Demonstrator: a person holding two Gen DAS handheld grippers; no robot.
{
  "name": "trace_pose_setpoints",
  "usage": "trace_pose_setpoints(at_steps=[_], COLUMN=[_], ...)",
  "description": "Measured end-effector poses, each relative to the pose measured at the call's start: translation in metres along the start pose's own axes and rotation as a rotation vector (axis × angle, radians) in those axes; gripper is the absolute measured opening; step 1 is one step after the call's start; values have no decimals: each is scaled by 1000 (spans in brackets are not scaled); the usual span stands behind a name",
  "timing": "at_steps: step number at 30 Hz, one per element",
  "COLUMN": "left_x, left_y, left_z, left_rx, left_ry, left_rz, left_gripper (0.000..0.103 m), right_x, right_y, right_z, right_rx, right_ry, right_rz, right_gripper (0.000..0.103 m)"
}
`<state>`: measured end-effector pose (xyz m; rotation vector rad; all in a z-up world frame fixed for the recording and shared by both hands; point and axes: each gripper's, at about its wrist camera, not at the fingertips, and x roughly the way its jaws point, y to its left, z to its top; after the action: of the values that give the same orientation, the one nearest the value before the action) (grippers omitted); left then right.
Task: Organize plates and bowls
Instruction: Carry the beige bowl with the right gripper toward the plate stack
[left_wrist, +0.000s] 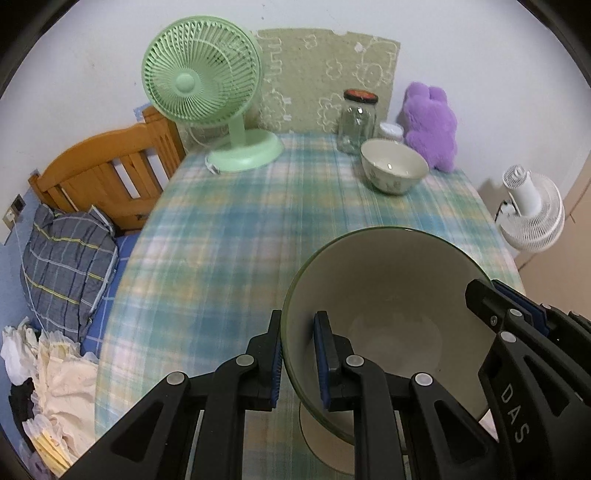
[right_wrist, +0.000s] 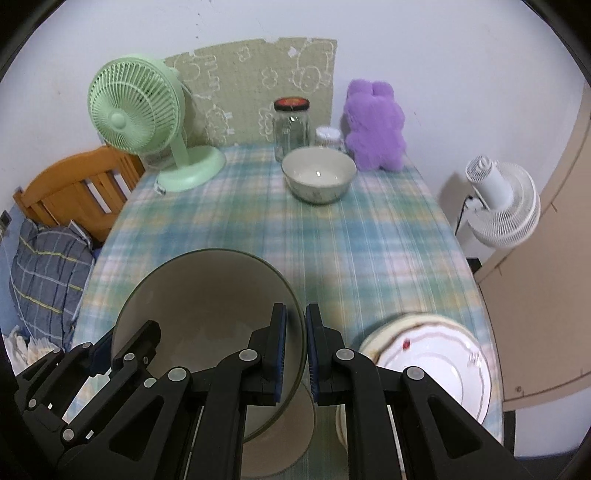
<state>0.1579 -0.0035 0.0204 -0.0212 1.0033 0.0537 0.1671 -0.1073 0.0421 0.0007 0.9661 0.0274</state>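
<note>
A large cream bowl with a green rim (left_wrist: 391, 295) is held between both grippers above the checked table. My left gripper (left_wrist: 299, 356) is shut on its left rim, one finger inside and one outside. My right gripper (right_wrist: 295, 347) is shut on its right rim; the bowl also shows in the right wrist view (right_wrist: 207, 295). The right gripper's fingers (left_wrist: 491, 299) show at the bowl's right rim in the left wrist view. A smaller patterned bowl (right_wrist: 318, 175) stands at the far side of the table. A white plate with a wavy rim (right_wrist: 436, 365) lies at the near right.
A green desk fan (right_wrist: 136, 122), a glass jar with a dark lid (right_wrist: 291, 127), a small white-lidded jar (right_wrist: 327, 137) and a purple plush toy (right_wrist: 375, 127) stand along the back. A wooden bed frame (left_wrist: 107, 170) is left of the table, a white fan (right_wrist: 502, 206) right.
</note>
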Motion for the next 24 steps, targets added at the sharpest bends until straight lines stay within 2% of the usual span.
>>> trace_pose_setpoints(at_steps=[11,24], left_x=[16,29], left_y=[-4,-3], left_z=[-29,-46], left_rx=[-1,13], left_ry=[60,107], left_rz=[-49,-46], left_gripper=[13,13], right_x=[11,25], right_y=[-9,-11], right_z=[-35,-54], right_rx=[26,53], right_ry=[59,126], right_rz=[-21,-23], right_gripper=[14,14])
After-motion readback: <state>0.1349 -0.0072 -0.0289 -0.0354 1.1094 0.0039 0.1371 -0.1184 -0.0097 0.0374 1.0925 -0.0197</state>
